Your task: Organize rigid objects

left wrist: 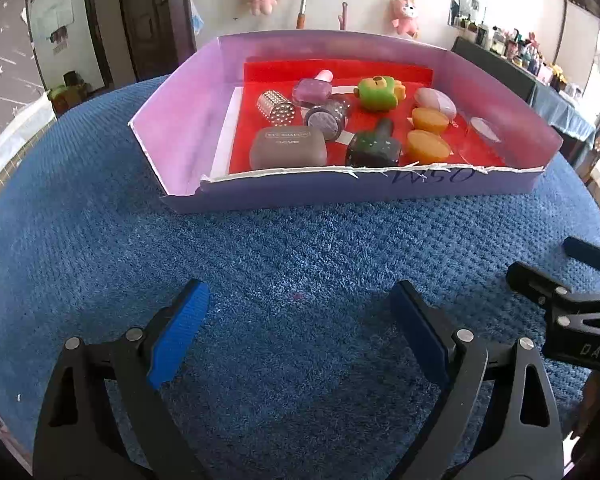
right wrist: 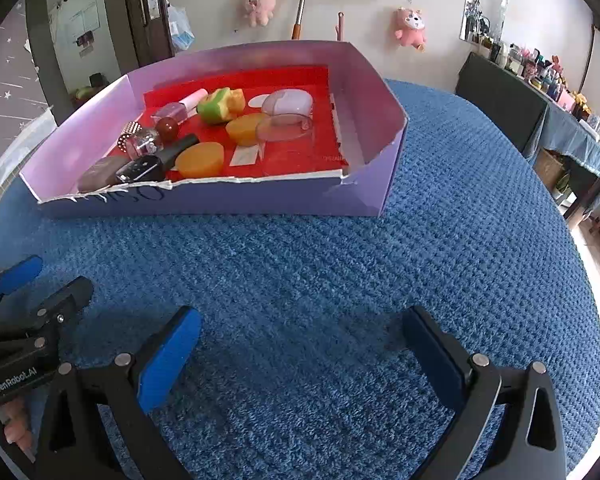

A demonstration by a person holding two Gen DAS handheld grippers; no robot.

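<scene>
A shallow purple cardboard box [left wrist: 284, 196] [right wrist: 228, 202] with a red floor sits on the blue cloth ahead of both grippers. Inside lie a grey eyeshadow case [left wrist: 288, 147], a purple nail polish bottle [left wrist: 314, 89], a silver studded cylinder [left wrist: 275, 108], a green and yellow toy [left wrist: 378, 92] [right wrist: 220, 105], two orange discs [left wrist: 426, 146] [right wrist: 201, 159], a dark bottle [left wrist: 374, 146] and a clear dish [right wrist: 286, 128]. My left gripper [left wrist: 300, 332] is open and empty above the cloth. My right gripper [right wrist: 300, 344] is open and empty too.
The blue textured cloth [left wrist: 300, 248] covers a round table. The right gripper's body shows at the right edge of the left wrist view [left wrist: 572, 304]. A dark side table with bottles [right wrist: 540, 80] stands at the right. Plush toys hang on the wall.
</scene>
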